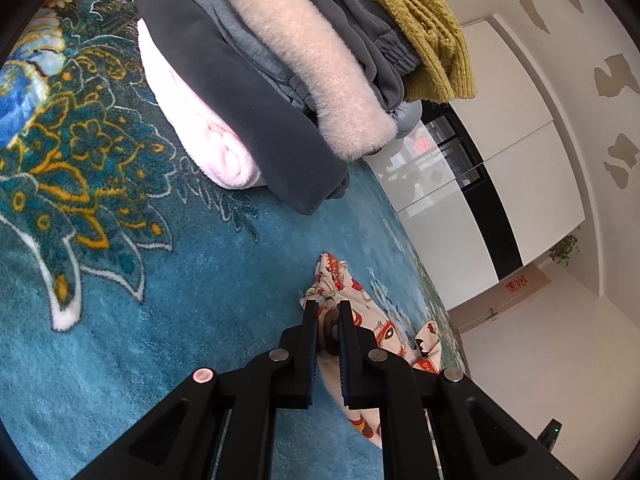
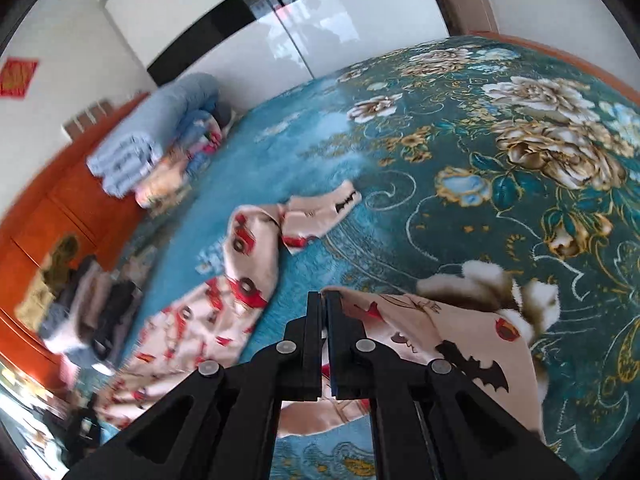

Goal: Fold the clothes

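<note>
A cream garment [image 2: 240,276] printed with red cars and black bats lies spread and rumpled on a teal floral blanket [image 2: 460,128]. My right gripper [image 2: 324,300] is shut on one edge of the garment, whose cloth drapes to the right below the fingers. In the left wrist view the same garment [image 1: 384,332] bunches up around my left gripper [image 1: 327,308], which is shut on a thick fold of it just above the blanket [image 1: 160,300].
A pile of folded clothes [image 1: 280,60] in pink, dark grey and mustard lies on the blanket ahead of the left gripper. A rolled light-blue quilt [image 2: 152,140] rests by the orange headboard [image 2: 48,216]. White glossy wardrobe doors [image 2: 280,24] stand beyond the bed.
</note>
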A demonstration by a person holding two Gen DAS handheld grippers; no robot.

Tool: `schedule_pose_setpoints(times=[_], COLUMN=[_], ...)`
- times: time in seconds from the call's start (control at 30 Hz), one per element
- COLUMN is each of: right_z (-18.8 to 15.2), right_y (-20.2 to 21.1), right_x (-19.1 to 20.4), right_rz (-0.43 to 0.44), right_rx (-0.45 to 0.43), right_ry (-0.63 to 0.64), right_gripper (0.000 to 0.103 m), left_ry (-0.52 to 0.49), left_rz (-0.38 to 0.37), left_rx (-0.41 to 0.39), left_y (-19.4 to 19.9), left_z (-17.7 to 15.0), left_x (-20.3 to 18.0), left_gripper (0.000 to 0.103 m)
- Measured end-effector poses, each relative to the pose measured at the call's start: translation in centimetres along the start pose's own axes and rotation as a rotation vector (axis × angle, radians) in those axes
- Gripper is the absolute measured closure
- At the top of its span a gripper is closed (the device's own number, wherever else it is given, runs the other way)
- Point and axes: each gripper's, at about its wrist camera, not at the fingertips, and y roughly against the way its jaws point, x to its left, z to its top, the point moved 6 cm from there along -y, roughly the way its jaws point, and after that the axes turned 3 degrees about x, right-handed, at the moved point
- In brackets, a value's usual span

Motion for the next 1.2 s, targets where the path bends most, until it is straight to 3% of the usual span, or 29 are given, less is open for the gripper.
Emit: schedule_pose_setpoints(times=[0.07, 0.2, 0.27, 0.33, 0.37, 0.53, 0.8, 0.9, 0.97, 1.03, 1.2], right_z=[-0.9, -1.4, -1.3, -1.6, -1.8, -2.7, -3.2, -3.8, -4.5, -5.1, -6.3], right_y=[-0.9, 1.1, 2.3, 3.0, 3.3, 5.1, 9.9, 10.8, 10.9, 10.6, 9.0], right_x=[0.3, -1.1, -2.1, -3.2, -3.7, -5.8, -8.4, -9.7, -10.9, -12.0, -15.6], right_rz=[-0.024, -0.068, -0.078, -0.088, -0.101, -0.190, -0.205, -0.200, -0.190, -0.181, -0.153], right_rx=[0.042, 0.023, 0.020, 0.032, 0.038, 0.055, -0.002, 0.000, 0.012, 0.024, 0.050], right_ry=[0.013, 0.022, 0.006, -0.015, -0.024, -0.066, -0.120, -0.138, -0.142, -0.157, -0.260], right_gripper=[0.099, 0.099, 0.099, 0.099, 0.099, 0.099, 0.099, 0.091, 0.071, 0.060, 0.058], left_ry=[0.014, 0.037, 0.041, 0.047, 0.049, 0.035, 0.040, 0.077, 0.069, 0.040, 0.057], left_rz=[-0.005, 0.018, 0.036, 0.050, 0.056, 0.083, 0.203, 0.178, 0.203, 0.264, 0.307], left_rx=[0.010, 0.039, 0.060, 0.073, 0.079, 0.127, 0.163, 0.141, 0.117, 0.085, 0.104], left_y=[-0.1, -0.3, -0.6, -0.8, -0.9, -1.4, -1.6, -1.1, -0.7, -0.3, -0.9], left_z=[0.0, -0.1, -0.3, -0.6, -0.8, -1.8, -2.6, -2.2, -2.1, -2.0, -2.3], left_x=[0.2, 0.6, 0.7, 0.7, 0.7, 0.1, -0.1, 0.0, -0.1, 0.1, 0.8], left_gripper=[0.093, 0.092, 0.085, 0.057, 0.053, 0.052, 0.054, 0.054, 0.054, 0.054, 0.052])
